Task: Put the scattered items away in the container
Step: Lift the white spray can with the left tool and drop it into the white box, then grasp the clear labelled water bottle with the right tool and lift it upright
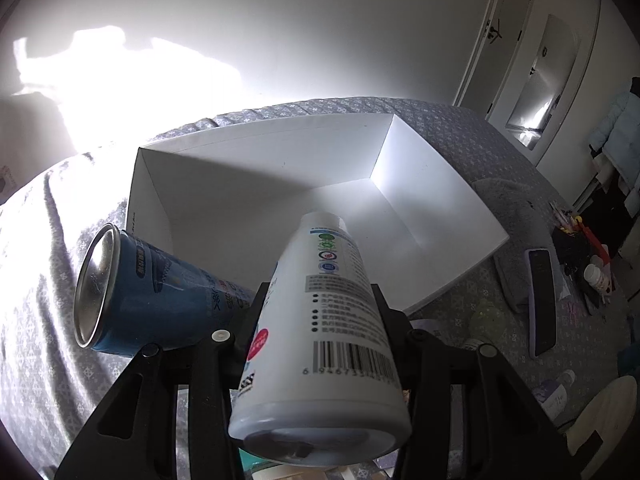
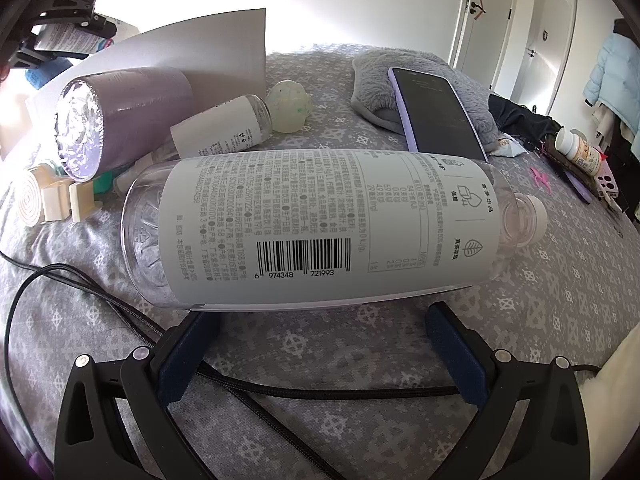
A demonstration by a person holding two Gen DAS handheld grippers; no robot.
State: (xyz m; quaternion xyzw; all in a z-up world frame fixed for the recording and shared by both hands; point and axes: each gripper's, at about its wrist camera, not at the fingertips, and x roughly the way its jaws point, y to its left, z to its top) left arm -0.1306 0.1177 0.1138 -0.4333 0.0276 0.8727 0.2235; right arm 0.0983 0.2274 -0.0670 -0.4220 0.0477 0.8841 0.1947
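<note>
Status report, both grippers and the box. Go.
Left gripper shut on white bottle, over the empty box. Right gripper open, clear bottle lying just ahead. Blue can beside box, not blocking.

- White wall (image 1: 320, 20), sun glare (image 1: 120, 72) at ten o'clock.
- White door (image 1: 504, 32) at two o'clock.
- Grey patterned bedspread (image 2: 540, 280) underfoot; pale-blue jacket (image 2: 604, 76) at three o'clock.

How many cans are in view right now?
2. A blue can lies beside the white box; a purple can lies by the clear bottle. Clutter may hide others.
</note>
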